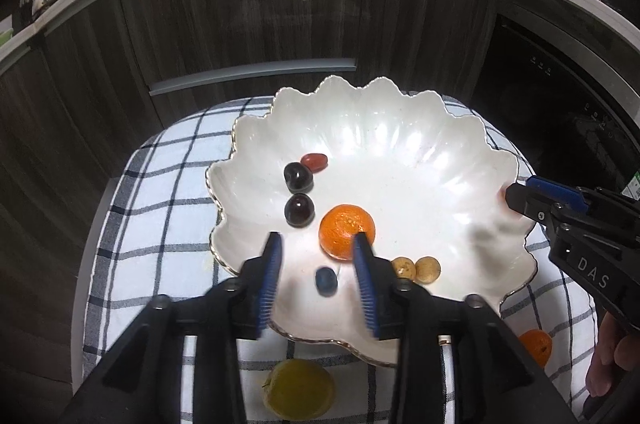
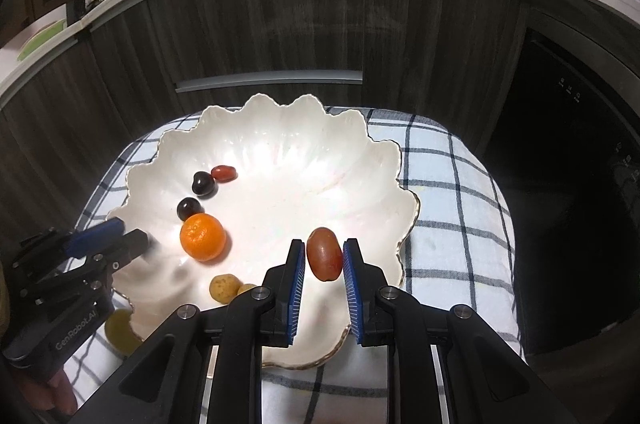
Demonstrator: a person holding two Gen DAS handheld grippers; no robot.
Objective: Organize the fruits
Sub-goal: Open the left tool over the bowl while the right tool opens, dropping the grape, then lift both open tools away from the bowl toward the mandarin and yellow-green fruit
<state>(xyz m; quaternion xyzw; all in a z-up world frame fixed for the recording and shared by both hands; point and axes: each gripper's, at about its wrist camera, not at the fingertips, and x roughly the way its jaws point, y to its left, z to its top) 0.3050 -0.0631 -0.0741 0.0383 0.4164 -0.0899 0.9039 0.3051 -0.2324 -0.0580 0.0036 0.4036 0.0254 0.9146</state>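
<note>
Checked cloth [image 2: 452,184] covers the table under a white bowl [image 2: 280,140]. Left gripper [image 1: 318,244] stands apart, empty, above a blueberry [image 1: 325,280] in the bowl. Right gripper [image 2: 324,250] clamps a red grape [image 2: 325,254] over the bowl; next, I think, it must let go gently.

A glossy, pearly white scalloped ceramic bowl [image 2: 360,160] sits on soft blue-checked white cloth [image 2: 452,208]; dark matt wood-grain cabinet fronts [image 2: 256,24] at twelve o'clock.
</note>
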